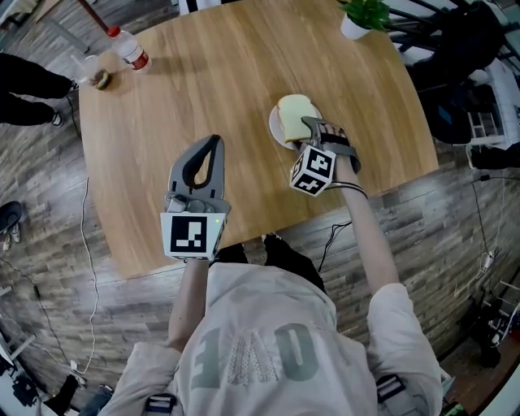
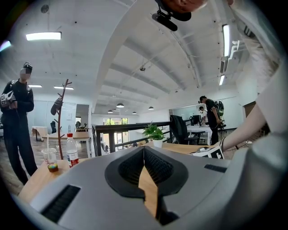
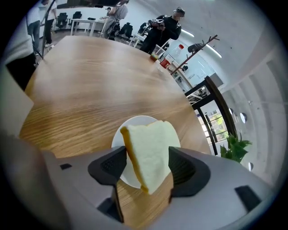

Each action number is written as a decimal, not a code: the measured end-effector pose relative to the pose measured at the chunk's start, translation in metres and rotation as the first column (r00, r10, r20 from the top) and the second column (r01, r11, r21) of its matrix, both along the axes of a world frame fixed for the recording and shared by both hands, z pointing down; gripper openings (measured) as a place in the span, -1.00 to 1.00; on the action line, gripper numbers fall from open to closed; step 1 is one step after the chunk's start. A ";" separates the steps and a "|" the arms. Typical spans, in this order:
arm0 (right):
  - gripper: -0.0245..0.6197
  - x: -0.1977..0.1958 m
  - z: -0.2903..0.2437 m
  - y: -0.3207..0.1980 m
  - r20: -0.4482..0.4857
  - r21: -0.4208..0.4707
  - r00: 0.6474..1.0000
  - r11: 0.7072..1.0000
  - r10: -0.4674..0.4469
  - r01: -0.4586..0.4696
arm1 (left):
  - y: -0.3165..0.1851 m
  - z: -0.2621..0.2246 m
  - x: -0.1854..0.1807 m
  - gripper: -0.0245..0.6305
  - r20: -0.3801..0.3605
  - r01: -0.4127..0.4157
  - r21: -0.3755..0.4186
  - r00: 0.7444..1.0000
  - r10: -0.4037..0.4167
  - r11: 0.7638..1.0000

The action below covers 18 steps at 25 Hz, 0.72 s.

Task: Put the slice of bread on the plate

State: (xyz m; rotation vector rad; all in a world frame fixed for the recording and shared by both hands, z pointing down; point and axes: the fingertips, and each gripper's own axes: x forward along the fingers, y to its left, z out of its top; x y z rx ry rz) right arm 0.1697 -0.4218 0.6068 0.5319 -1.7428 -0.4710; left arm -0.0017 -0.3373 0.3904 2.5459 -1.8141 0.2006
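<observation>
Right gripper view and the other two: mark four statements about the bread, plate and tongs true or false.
1. The slice of bread sits between the open right tongs, over the plate. True.
2. The plate is blue. False: it is white.
3. The left tongs hold a spoon. False: they are shut with nothing between them.
4. A potted plant stands on the table. True.
</observation>
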 end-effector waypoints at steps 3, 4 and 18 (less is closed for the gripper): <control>0.00 0.001 -0.001 0.001 0.002 -0.045 0.999 0.998 -0.037 0.038 | 0.000 0.000 0.002 -0.90 -0.017 0.001 -0.005 1.000 -0.001 1.000; 0.01 0.001 -0.002 0.002 0.001 -0.054 0.999 0.997 -0.050 0.050 | 0.001 -0.001 0.003 -0.90 -0.022 0.001 -0.011 1.000 -0.001 1.000; 0.05 -0.030 -0.180 -0.023 0.509 0.162 0.860 0.979 0.025 -0.124 | -0.003 -0.023 0.000 -0.90 -0.024 0.008 0.071 1.000 -0.007 0.997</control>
